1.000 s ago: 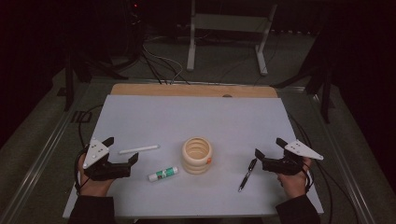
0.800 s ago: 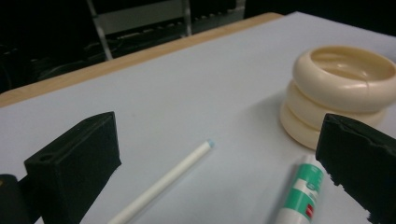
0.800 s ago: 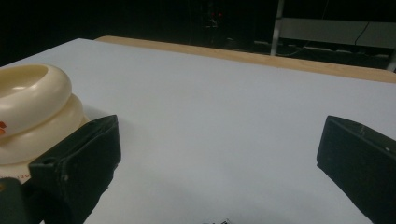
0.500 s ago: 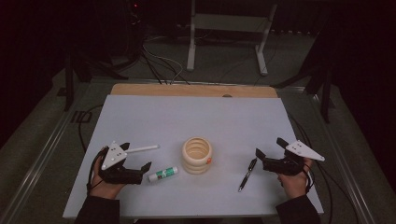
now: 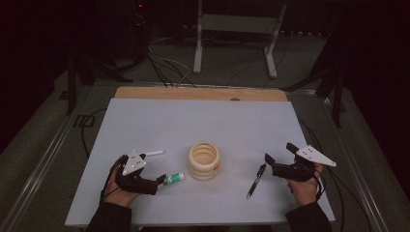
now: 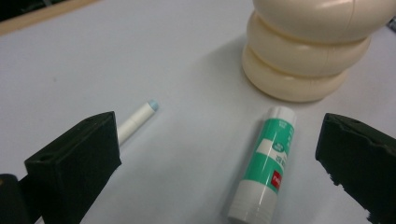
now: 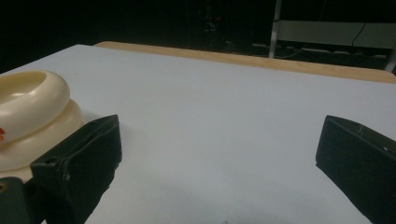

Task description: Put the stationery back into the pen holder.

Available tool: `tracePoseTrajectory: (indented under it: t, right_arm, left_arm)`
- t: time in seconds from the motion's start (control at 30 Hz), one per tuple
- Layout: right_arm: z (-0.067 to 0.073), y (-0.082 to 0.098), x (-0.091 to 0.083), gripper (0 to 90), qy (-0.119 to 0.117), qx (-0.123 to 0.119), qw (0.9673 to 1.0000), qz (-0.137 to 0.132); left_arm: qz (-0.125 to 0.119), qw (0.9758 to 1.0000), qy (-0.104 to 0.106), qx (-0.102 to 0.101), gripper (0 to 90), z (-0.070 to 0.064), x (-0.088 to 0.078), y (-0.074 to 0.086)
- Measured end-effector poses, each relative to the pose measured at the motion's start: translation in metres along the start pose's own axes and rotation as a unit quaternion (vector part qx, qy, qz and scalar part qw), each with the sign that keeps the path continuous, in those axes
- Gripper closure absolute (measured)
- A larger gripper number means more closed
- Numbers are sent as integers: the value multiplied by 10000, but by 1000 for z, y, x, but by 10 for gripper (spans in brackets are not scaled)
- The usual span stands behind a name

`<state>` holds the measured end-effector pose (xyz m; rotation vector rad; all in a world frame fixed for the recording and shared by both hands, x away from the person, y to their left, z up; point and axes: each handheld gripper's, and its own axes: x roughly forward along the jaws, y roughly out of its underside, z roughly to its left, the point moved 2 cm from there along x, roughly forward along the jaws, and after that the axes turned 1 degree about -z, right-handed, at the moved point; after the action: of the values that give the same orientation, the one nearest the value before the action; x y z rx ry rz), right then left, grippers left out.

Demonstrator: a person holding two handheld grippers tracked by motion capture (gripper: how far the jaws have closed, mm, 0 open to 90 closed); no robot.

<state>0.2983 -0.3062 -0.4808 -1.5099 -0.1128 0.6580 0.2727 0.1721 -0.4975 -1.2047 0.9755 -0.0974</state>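
Left gripper (image 5: 162, 179) moved in from table's left edge over last second, now jaws wide apart, empty, straddling glue stick (image 6: 264, 161) lying beside cream ringed holder (image 5: 203, 160); grasp looks imminent. Right gripper (image 5: 279, 158) unmoved, wide open, empty, near pen (image 5: 256, 181)

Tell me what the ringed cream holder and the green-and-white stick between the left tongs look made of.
The ringed cream holder looks like moulded plastic or glazed ceramic: smooth stacked rings with a soft sheen; the look leaves it open. The green-and-white stick looks like a plastic glue-stick tube with a printed green label and a ridged white end, lying between the open left tongs.
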Motion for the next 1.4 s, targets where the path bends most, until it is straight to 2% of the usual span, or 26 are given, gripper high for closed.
tracePoseTrajectory:
  t: [0.2,0.43,0.73,0.83,0.9,1.0,1.13,1.3,1.37,1.4]
  right_arm:
    - [0,0,0,4,-2,10,10000,1]
    - [0,0,0,4,1,54,10000,0]
    - [0,1,2,4,-26,48,10000,13]
    - [0,1,2,4,-18,54,10000,28]
    - [1,1,2,4,-20,61,10000,30]
    - [1,2,2,4,-26,47,10000,37]
    - [1,2,3,4,-34,71,10000,52]
    - [1,2,4,4,-9,79,9999,88]
    - [0,3,4,5,1,106,9999,106]
    - [0,3,4,4,6,112,9999,111]
  left_arm:
    - [119,9999,65,45,25,-4,5,1]
    - [328,9991,244,55,41,-7,12,3]
    - [501,9974,505,-95,65,-7,21,4]
    - [650,9961,583,-145,65,-6,24,6]
    - [652,9951,692,-262,72,-6,25,9]
    - [766,9939,732,-297,77,-5,25,13]
    - [860,9931,771,-197,103,-7,26,14]
    - [1078,9918,690,-12,163,-9,31,16]
    - [1172,9910,636,128,250,-11,31,17]
    - [1221,9900,686,171,302,-11,31,18]
